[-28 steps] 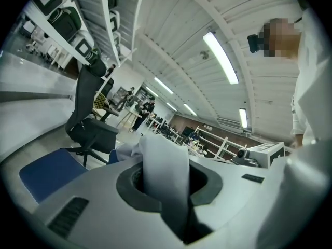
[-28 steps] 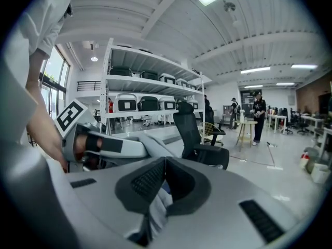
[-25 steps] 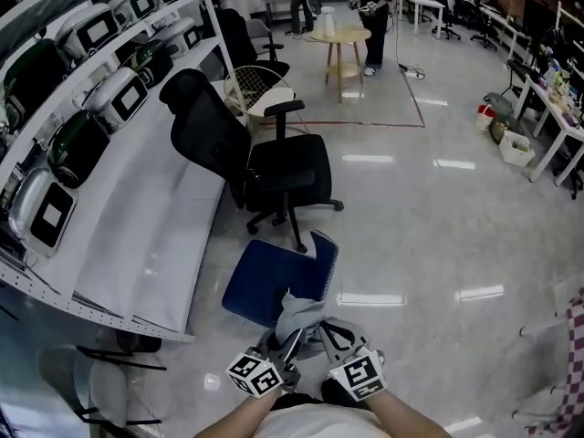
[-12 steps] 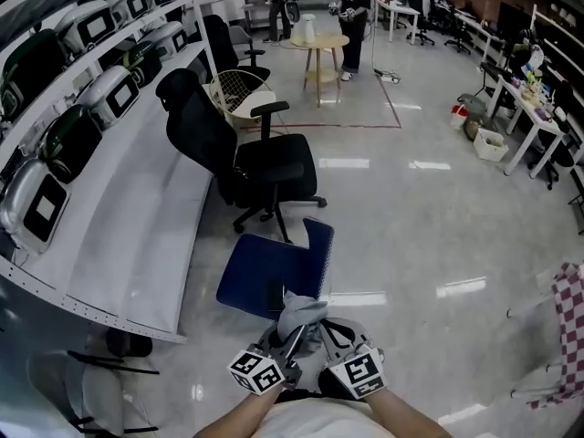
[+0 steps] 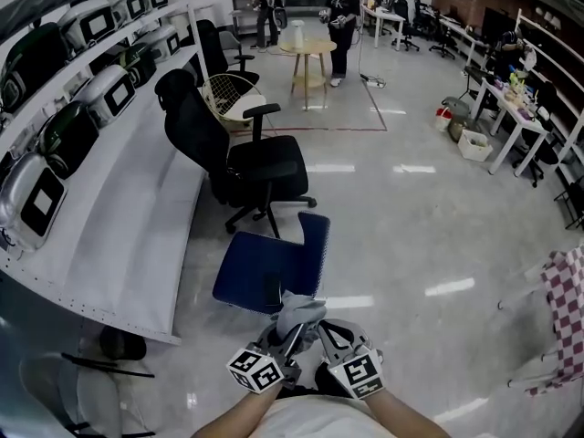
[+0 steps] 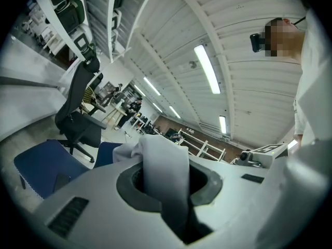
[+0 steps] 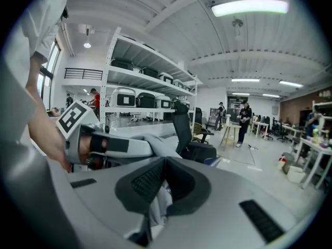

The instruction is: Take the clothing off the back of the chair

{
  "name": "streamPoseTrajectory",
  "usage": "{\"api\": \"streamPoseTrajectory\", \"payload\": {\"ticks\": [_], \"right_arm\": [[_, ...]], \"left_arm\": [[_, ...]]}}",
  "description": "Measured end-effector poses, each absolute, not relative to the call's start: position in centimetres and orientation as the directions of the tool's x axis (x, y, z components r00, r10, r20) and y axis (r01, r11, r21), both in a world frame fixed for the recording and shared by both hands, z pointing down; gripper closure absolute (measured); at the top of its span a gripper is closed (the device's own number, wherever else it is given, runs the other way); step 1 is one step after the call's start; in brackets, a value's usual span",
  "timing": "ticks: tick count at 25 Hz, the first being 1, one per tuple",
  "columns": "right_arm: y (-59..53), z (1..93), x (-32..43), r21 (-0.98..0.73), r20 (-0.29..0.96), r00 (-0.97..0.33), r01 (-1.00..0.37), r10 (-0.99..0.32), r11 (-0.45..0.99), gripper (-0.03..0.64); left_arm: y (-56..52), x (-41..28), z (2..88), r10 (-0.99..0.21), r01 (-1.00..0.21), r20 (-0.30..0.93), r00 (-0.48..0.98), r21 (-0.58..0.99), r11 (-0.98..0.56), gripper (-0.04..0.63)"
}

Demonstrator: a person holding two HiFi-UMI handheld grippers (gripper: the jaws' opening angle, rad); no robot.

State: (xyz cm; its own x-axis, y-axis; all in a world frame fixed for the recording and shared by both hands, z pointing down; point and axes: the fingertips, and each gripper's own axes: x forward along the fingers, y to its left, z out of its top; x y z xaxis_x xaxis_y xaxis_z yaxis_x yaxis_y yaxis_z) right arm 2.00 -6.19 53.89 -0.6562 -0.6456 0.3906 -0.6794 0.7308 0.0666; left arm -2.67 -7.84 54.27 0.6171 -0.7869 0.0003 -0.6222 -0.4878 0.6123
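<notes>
The grey clothing [image 5: 298,312] is bunched up between my two grippers at the bottom of the head view, just in front of the blue chair [image 5: 263,269] and clear of its upright back [image 5: 316,245]. My left gripper [image 5: 288,338] is shut on the clothing, a fold of which [image 6: 163,154] fills its jaws in the left gripper view. Close beside it, my right gripper [image 5: 325,332] is shut on the same clothing; in the right gripper view its pads meet at the tips over grey cloth [image 7: 157,205] lower down. Both grippers are held near the person's body.
A black office chair [image 5: 246,158] stands beyond the blue one. White shelving [image 5: 137,208] with several cases runs along the left. A round wooden table [image 5: 307,51] and two people [image 5: 339,7] are at the back, desks [image 5: 511,108] at the right, a checked cloth [image 5: 564,304] at the right edge.
Both grippers keep their hold on the clothing. The blue and black chairs sit slightly higher and further left in the picture, so the grippers and clothing have drawn back from them.
</notes>
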Motion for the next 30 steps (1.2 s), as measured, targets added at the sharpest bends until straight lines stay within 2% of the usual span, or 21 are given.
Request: {"api": "streamPoseTrajectory", "payload": {"ticks": [13, 30], "right_arm": [[-3.0, 53.1, 0.2, 0.116, 0.406, -0.625, -0.688, -0.667, 0.716, 0.6], [-0.6, 54.0, -2.4, 0.123, 0.427, -0.626, -0.674, -0.652, 0.728, 0.6]], "left_arm": [[-5.1, -3.9, 53.6, -0.764, -0.572, -0.053, 0.644, 0.629, -0.526, 0.517], [-2.7, -6.0, 54.5, -0.766, -0.556, -0.053, 0.641, 0.655, -0.511, 0.517]]}}
